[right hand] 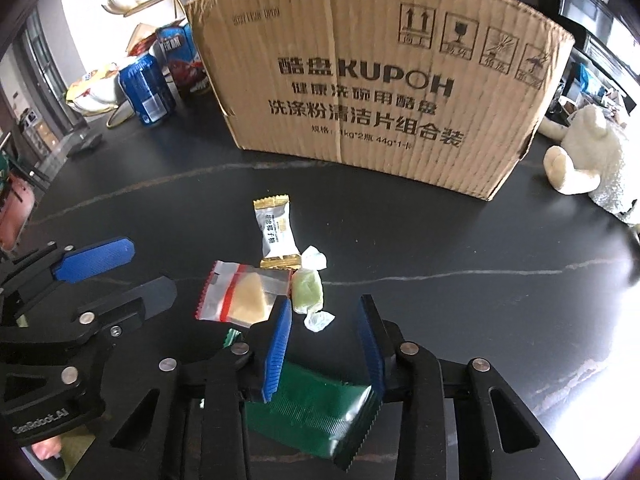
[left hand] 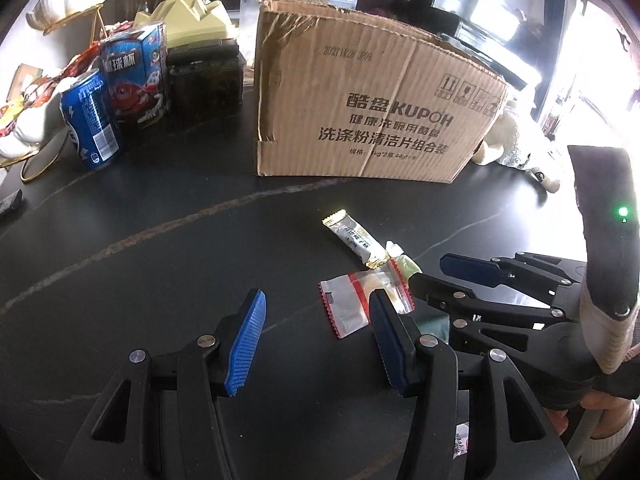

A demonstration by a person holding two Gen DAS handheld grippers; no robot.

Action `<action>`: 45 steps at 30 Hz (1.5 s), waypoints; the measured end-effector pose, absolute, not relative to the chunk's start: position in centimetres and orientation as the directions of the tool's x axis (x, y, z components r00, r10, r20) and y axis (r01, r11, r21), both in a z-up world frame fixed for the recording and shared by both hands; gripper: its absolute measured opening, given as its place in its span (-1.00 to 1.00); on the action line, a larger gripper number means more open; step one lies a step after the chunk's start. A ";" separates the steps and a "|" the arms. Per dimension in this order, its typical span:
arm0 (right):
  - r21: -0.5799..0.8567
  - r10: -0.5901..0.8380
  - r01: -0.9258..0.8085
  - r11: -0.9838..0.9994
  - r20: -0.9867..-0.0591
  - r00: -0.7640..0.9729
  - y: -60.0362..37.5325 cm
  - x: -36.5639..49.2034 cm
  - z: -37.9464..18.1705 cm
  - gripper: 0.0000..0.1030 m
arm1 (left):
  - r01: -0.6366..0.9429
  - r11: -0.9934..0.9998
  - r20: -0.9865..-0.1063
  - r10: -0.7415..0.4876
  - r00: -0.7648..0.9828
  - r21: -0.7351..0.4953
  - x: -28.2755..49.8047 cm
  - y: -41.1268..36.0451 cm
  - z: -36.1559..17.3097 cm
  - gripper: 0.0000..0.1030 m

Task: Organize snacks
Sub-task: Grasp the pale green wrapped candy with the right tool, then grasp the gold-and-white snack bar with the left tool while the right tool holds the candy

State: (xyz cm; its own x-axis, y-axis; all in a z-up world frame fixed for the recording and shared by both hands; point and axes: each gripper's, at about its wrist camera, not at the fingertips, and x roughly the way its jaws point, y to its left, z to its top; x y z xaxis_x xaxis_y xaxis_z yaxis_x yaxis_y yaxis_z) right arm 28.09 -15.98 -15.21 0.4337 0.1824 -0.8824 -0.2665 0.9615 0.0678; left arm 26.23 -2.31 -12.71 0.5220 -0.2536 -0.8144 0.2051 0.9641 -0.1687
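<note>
A cardboard box (left hand: 360, 100) (right hand: 372, 80) stands at the back of the dark table. In front of it lie a silver-and-gold packet (left hand: 356, 240) (right hand: 276, 232), a clear red-edged packet with a pale biscuit (left hand: 352, 300) (right hand: 240, 296), and a green twist-wrapped candy (left hand: 406, 264) (right hand: 307, 290). A green packet (right hand: 316, 408) lies between the fingers of my right gripper (right hand: 326, 316), which is open just short of the green candy. My left gripper (left hand: 316, 312) is open and empty, its right finger beside the clear packet.
A blue can (left hand: 90, 120) (right hand: 146, 88), a blue snack carton (left hand: 136, 76) (right hand: 180, 60), a dark box (left hand: 206, 80) and gold-wire stands with snacks (left hand: 24, 120) are at the back left. A white plush toy (right hand: 588, 152) lies right of the box.
</note>
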 end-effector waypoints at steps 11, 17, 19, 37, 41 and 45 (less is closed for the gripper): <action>0.061 0.178 -0.279 0.958 -0.891 0.417 -15.0 29.1 -15.7 -0.41 | 0.202 0.963 -0.833 -0.257 0.490 -0.178 27.3 -2.5 -13.6 0.03; 0.082 0.195 -0.273 0.959 -0.886 0.421 -14.7 29.4 -15.9 -0.62 | 0.205 0.962 -0.839 -0.259 0.478 -0.180 27.9 -2.7 -13.9 0.03; 0.087 0.199 -0.267 0.960 -0.882 0.427 -15.0 29.3 -15.9 -0.62 | 0.206 0.963 -0.840 -0.253 0.481 -0.172 27.9 -2.9 -13.9 0.03; 0.178 0.260 -0.200 0.963 -0.802 0.538 -19.3 29.5 -14.0 -0.62 | 0.222 0.961 -0.838 -0.254 0.483 -0.163 31.4 -7.2 -13.5 -0.04; 0.188 0.264 -0.193 0.963 -0.795 0.546 -20.4 29.8 -14.0 -0.62 | 0.210 0.965 -0.844 -0.243 0.479 -0.158 32.3 -7.9 -14.1 -0.09; 0.198 0.271 -0.189 0.962 -0.788 0.553 -21.0 30.3 -13.9 -0.62 | 0.206 0.970 -0.852 -0.215 0.478 -0.129 32.8 -8.7 -14.8 -0.17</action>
